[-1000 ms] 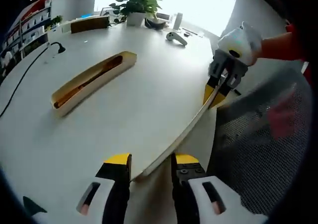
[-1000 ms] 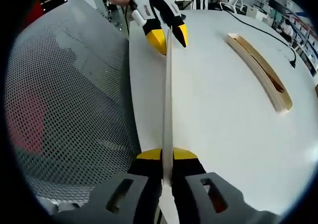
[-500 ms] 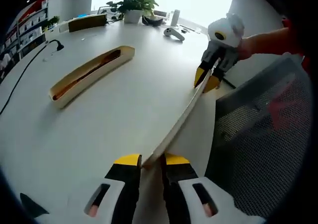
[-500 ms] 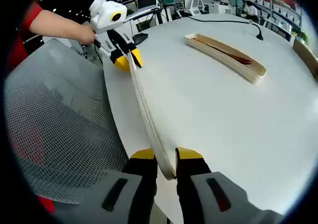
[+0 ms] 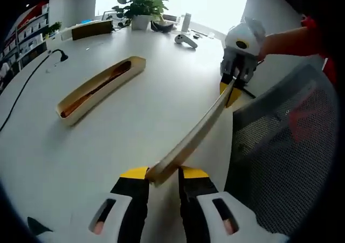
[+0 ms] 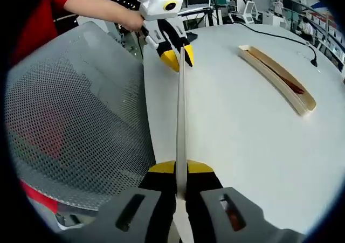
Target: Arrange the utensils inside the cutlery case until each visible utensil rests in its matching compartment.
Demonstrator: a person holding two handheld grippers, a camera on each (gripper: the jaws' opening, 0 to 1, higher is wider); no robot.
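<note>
Nearest, left gripper [image 5: 161,173] pinching one end of a long pale lid [image 5: 194,135], jaws pressed onto its edge; lid carried clear of the white table [image 5: 135,113], slanting up and away toward the right gripper [image 5: 232,89], which clamps the far end. Same hold in the right gripper view: right gripper [image 6: 180,170] shut tight on the near end of the lid [image 6: 180,119], seen edge-on as a thin strip, left gripper [image 6: 178,57] nipping the other end. Two-ended hold probably chosen because the piece is long and thin and would sag or twist from one end. Beside the lid, on the near side, a grey mesh chair back [image 5: 280,146], so the lid hangs along the table edge, partly over the chair. Farther across the table, well apart from the lid, the open cutlery case [image 5: 99,87], a narrow pale trough lying flat with dark utensils [image 5: 97,81] inside; which utensils, too small to tell. Likely the lid belongs to that case, held aside to keep the trough open. Far end: potted plant [image 5: 143,6], cable [image 5: 32,73].
</note>
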